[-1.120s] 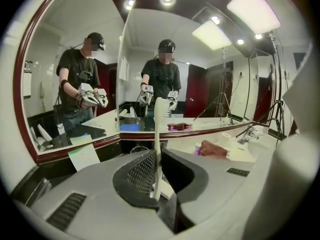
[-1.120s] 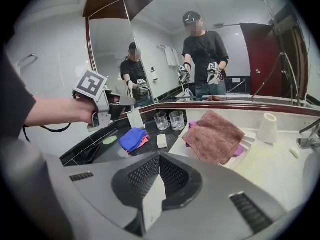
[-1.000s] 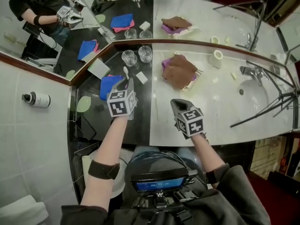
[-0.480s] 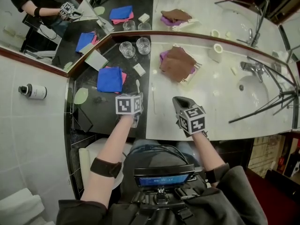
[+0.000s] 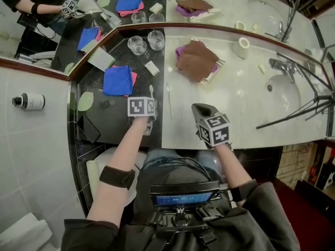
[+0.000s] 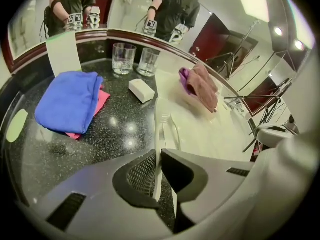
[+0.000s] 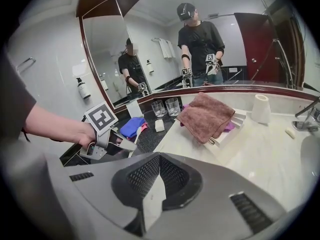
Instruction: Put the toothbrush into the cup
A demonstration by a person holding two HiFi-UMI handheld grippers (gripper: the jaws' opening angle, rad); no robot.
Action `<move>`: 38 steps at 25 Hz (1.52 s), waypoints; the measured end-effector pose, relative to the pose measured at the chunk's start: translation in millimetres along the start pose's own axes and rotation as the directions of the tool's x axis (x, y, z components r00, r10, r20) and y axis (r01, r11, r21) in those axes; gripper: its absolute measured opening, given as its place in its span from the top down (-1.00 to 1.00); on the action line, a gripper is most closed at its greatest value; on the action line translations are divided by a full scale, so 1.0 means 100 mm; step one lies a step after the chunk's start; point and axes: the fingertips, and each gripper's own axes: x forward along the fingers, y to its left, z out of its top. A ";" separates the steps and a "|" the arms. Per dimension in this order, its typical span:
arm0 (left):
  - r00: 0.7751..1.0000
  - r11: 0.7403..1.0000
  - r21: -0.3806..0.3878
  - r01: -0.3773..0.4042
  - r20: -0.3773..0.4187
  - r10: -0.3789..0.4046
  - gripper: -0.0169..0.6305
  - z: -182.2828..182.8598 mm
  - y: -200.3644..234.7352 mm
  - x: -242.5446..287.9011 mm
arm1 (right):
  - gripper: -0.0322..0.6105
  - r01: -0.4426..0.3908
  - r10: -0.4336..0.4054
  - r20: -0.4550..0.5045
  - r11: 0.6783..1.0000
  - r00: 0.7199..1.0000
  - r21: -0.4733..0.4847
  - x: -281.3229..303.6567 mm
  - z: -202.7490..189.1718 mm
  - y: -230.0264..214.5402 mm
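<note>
White plastic toothbrush (image 6: 157, 129) is clamped by its handle in your left hand-held gripper (image 6: 159, 156). Its bristle head projects beyond the jaws, above the black stone table (image 6: 115, 134) and well apart from the glass cups (image 6: 123, 59). Your right hand-held gripper (image 7: 159, 159) is closed on nothing.
</note>
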 end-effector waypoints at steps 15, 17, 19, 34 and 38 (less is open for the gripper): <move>0.999 0.998 -0.054 -0.028 -0.028 0.026 0.88 -0.05 0.07 0.27 | 0.84 0.026 -0.025 -0.028 1.000 0.999 0.016 0.04 -0.13 -0.06; 0.999 0.997 -0.067 -0.035 -0.020 0.033 0.88 -0.05 0.09 0.28 | 0.84 0.029 -0.028 -0.029 0.999 0.999 0.018 0.03 -0.14 -0.06; 0.999 0.996 -0.073 -0.044 -0.014 0.043 0.88 -0.05 0.11 0.28 | 0.84 0.033 -0.032 -0.029 0.999 0.999 0.018 0.02 -0.15 -0.06; 0.995 0.991 -0.117 -0.059 0.074 0.068 0.49 -0.02 0.23 0.20 | 0.84 0.045 -0.044 -0.032 0.999 0.999 0.017 -0.02 -0.20 -0.02; 0.992 0.993 -0.099 -0.072 0.096 0.081 0.49 0.02 0.25 0.11 | 0.84 0.045 -0.044 -0.028 0.999 0.999 0.016 -0.01 -0.18 -0.01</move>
